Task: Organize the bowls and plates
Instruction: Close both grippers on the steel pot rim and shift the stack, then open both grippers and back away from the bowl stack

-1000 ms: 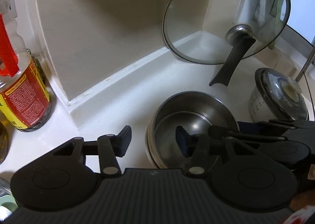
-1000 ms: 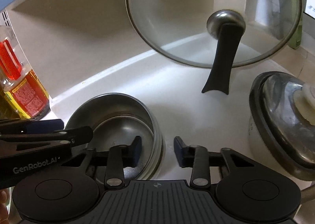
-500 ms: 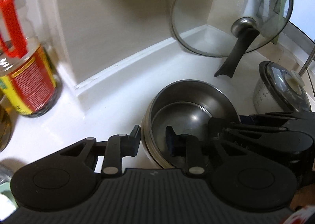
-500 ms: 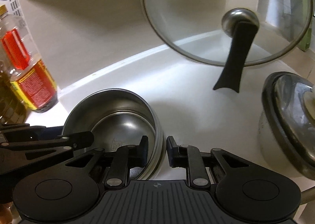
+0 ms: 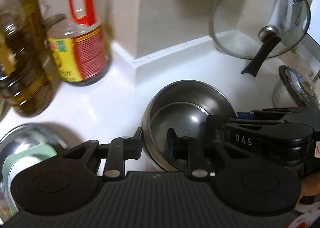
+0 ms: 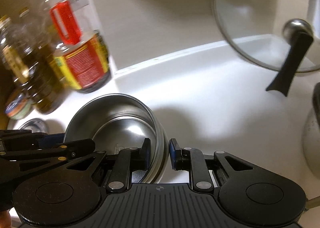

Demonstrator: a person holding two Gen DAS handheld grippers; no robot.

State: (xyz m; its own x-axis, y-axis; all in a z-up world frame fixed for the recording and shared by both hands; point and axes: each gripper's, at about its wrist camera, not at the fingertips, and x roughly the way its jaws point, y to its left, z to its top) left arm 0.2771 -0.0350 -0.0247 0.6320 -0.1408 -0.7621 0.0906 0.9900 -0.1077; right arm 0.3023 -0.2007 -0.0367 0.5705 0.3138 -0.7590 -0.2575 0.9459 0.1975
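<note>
The steel bowls [image 5: 190, 107], nested in a stack of what looks like three or more, are being gripped from both sides over the white counter [image 5: 112, 107]; whether the stack is resting on it or hanging just above cannot be told. The left gripper [image 5: 155, 142] is pinching the rim on one side, one finger outside the wall and the other inside the bowl. The right gripper [image 6: 159, 153] is doing the same on the opposite side, its fingers closed tight on the stacked rims. Gripping opposite edges is probably keeping the whole stack level and stopping the inner bowls from sliding, since thin steel rims give a single pinch little hold.

The oil bottles [image 6: 84, 63] are standing close by on the left, and the red-handled one is blurring in both views. A glass lid [image 5: 262, 19] is leaning against the wall in the far corner, propped on its black handle. A white pot [image 5: 294, 91] with its own lid is sitting at the right, and another lid [image 5: 26, 144] is lying near the counter's left edge. Any carry is likely needing to steer clear of the bottles.
</note>
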